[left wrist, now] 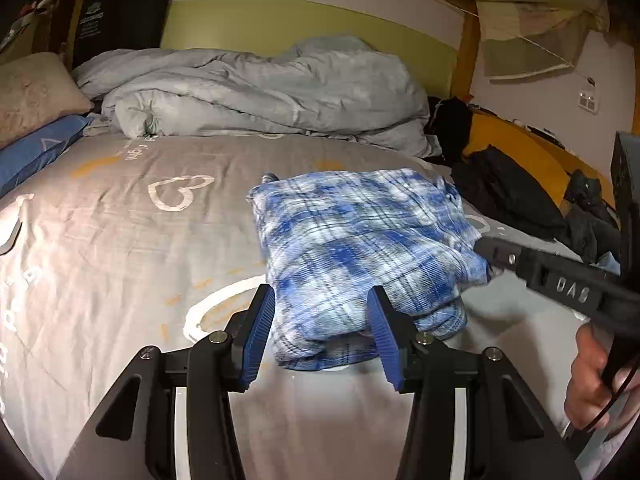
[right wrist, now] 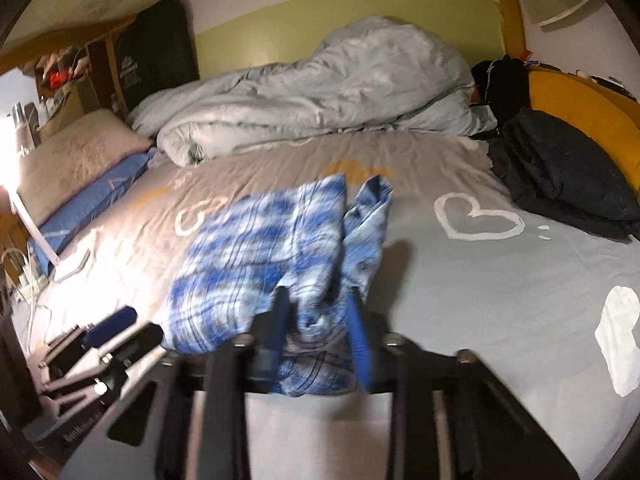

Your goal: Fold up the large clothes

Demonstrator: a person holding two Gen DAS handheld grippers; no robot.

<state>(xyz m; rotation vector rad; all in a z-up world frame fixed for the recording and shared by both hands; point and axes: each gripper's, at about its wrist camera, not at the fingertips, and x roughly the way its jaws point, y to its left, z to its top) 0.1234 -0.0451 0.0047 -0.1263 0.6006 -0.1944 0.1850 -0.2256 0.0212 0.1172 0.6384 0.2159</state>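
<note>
A blue and white plaid garment [left wrist: 360, 248] lies folded into a thick bundle on the grey bed sheet [left wrist: 120, 240]. My left gripper [left wrist: 322, 312] is open, its blue pads on either side of the bundle's near edge. My right gripper [left wrist: 486, 250] comes in from the right and touches the bundle's right side. In the right wrist view the garment [right wrist: 256, 264] is blurred, and my right gripper [right wrist: 318, 312] has its fingers part closed around a bunched fold of the cloth. The left gripper [right wrist: 108, 328] shows at the lower left of that view.
A crumpled grey duvet [left wrist: 260, 92] lies along the back of the bed. Pillows [left wrist: 36, 92] are stacked at the left. Dark clothes [left wrist: 516, 192] are piled at the right by the yellow bed frame [left wrist: 516, 152]. A white sock [right wrist: 618, 340] lies at the right.
</note>
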